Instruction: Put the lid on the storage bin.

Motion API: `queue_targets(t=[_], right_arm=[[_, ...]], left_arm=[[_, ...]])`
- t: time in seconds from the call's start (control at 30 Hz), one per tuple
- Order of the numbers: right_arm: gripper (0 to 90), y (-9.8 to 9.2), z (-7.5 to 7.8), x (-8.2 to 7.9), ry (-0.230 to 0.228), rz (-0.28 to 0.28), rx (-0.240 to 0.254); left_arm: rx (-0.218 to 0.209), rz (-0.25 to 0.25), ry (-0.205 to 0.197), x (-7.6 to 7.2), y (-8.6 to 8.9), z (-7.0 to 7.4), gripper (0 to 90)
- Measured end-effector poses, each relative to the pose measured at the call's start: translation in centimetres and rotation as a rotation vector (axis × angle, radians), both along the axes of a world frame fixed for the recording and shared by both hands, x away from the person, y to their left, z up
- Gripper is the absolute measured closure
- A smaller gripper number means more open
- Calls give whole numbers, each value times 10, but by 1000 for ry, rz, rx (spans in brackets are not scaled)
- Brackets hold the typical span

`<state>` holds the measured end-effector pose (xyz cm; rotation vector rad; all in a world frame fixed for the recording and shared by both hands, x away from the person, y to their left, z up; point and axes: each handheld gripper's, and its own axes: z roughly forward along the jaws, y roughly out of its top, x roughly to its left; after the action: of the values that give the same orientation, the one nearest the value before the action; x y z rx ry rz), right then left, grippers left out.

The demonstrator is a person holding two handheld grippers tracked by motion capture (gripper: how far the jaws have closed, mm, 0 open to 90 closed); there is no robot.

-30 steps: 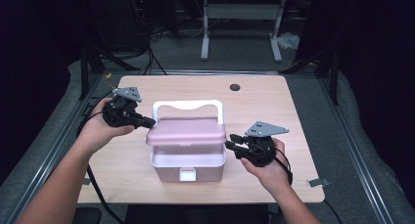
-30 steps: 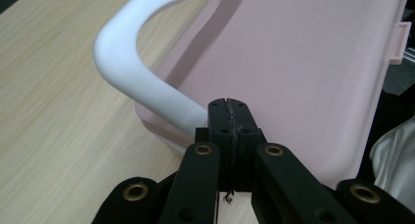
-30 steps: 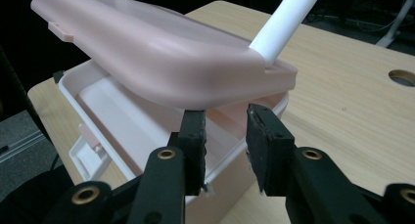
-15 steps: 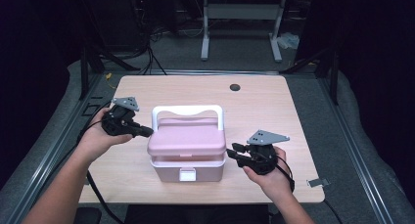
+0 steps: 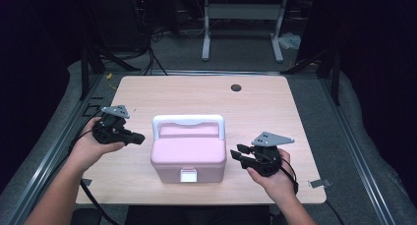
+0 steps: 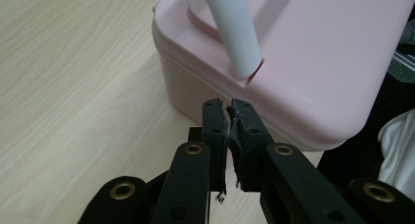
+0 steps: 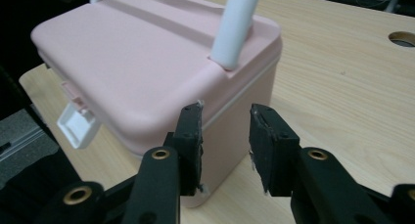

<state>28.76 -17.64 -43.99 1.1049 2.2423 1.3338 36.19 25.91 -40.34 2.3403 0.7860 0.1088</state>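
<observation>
On the tabletop: a pink lidded box (image 5: pixel 188 154) sits near the front edge of the pale wood tabletop (image 5: pixel 275 107), its lid down and its white handle (image 5: pixel 188 121) standing upright, flanked by a hand-held gripper on either side.

Left gripper: the left gripper (image 5: pixel 136 137) hangs just beside the box's left end, not visibly touching it; in the left gripper view its jaws are pressed together on nothing, tips (image 6: pixel 230 117) aimed at the seam under the lid.

Box: squarely between the two hands, its white front latch (image 5: pixel 187 175) facing the person; in the right gripper view the latch (image 7: pixel 78 121) appears to hang loose below the lid edge, though whether it is engaged is hard to tell.

Right gripper: the right gripper (image 5: pixel 238 153) waits just off the box's right end, jaws parted with an empty gap; the right gripper view puts its tips (image 7: pixel 226 128) level with the side wall, just beside the corner.

Step in hand: by the look of it, both tools are squaring up to the closed box, no hold yet taken.

Next move: probably bracing one end while the other tool works the latch or handle, which calls for the left jaws to open first and a steady, level approach.

Far edge: a round cable hole (image 5: pixel 236 87) marks the tabletop's back.
</observation>
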Motion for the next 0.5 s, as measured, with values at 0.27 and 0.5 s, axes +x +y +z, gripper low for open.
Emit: queue_targets(t=[0.27, 0.5], right_arm=[[548, -10, -9, 18, 30, -63, -48], [454, -23, -24, 39, 74, -131, -101]], left_arm=[[10, 96, -7, 2, 14, -20, 613], [2, 154, -13, 1, 23, -38, 472]])
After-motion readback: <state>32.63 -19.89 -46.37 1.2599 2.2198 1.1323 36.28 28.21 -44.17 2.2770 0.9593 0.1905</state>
